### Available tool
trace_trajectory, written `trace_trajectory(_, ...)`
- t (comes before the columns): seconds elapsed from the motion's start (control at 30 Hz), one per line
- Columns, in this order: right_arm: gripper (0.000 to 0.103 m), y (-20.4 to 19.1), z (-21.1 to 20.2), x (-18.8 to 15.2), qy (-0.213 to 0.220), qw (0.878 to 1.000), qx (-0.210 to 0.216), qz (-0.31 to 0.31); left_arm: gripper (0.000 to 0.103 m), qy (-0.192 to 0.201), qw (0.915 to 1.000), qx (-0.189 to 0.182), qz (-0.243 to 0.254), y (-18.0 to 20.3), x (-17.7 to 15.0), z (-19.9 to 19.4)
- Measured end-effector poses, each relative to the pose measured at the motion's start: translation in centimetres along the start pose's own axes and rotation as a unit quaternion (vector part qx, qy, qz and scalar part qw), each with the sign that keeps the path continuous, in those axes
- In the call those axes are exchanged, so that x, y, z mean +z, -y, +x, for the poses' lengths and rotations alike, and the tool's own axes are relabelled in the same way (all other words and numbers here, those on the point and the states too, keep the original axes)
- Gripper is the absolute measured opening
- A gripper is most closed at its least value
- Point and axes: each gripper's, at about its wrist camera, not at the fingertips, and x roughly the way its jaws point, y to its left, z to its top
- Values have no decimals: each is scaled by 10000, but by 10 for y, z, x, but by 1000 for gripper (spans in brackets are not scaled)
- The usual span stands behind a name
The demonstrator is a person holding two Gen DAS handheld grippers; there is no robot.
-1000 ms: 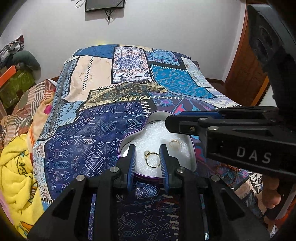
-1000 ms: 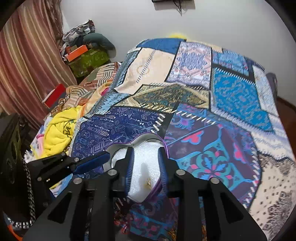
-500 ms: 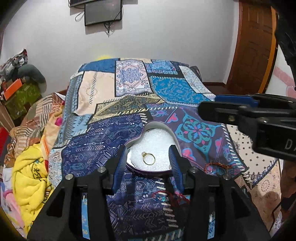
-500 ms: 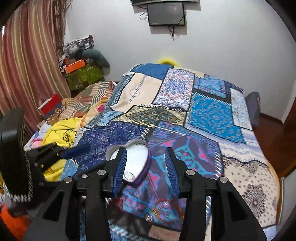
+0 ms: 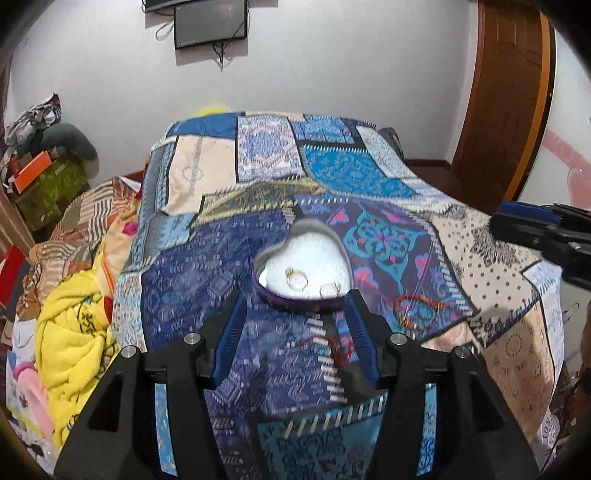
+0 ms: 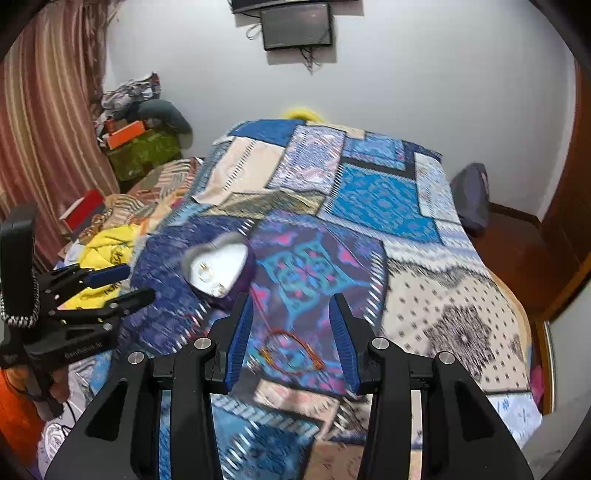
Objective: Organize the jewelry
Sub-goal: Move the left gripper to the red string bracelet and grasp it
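A purple heart-shaped box (image 5: 334,240) with a white lining lies on the patchwork bedspread (image 5: 207,273). Two gold rings (image 5: 297,277) lie in it. The box also shows in the right wrist view (image 6: 236,242). An orange string bracelet (image 5: 417,312) lies right of the box; in the right wrist view the bracelet (image 6: 291,350) lies between my fingers. A red string bracelet (image 5: 332,349) lies nearer me. My left gripper (image 5: 295,328) is open and empty, just short of the box. My right gripper (image 6: 291,326) is open and empty above the orange bracelet.
Yellow cloth (image 5: 74,332) and piled clothes lie along the bed's left side. A green box with an orange one on it (image 6: 140,147) stands in the far left corner. A wooden door (image 5: 509,103) is at the right. A screen (image 6: 295,26) hangs on the wall.
Both grippers have pulled back and up from the heart box and opened wider. The right gripper has swung right, off the box and over the orange bracelet. Two rings now show in the box.
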Motion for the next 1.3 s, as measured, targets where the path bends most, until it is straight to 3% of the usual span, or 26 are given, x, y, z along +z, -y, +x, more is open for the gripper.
trace_trajectory(0.4,39,26,14,-51,-716,9971,-161,185,54,-720,9971,-245,41,17,-45,27)
trace_trajectory(0.73,39,3,37,-68,-1101,9930,424,71,47,-969,9941,-467,-98,23,-53,50)
trace_trajectory(1.03,39,-16,68,-66,-1330,9868,916,108,48,-965,9941,-503,45,28,-46,66)
trace_trajectory(1.1,39,-16,76,-66,-1414,9851,962,177,53,-956,9940,-516,124,30,-45,70)
trace_trajectory(1.3,35,-21,87,-67,-1383,9865,857,177,53,-844,9951,-417,288,33,-44,77)
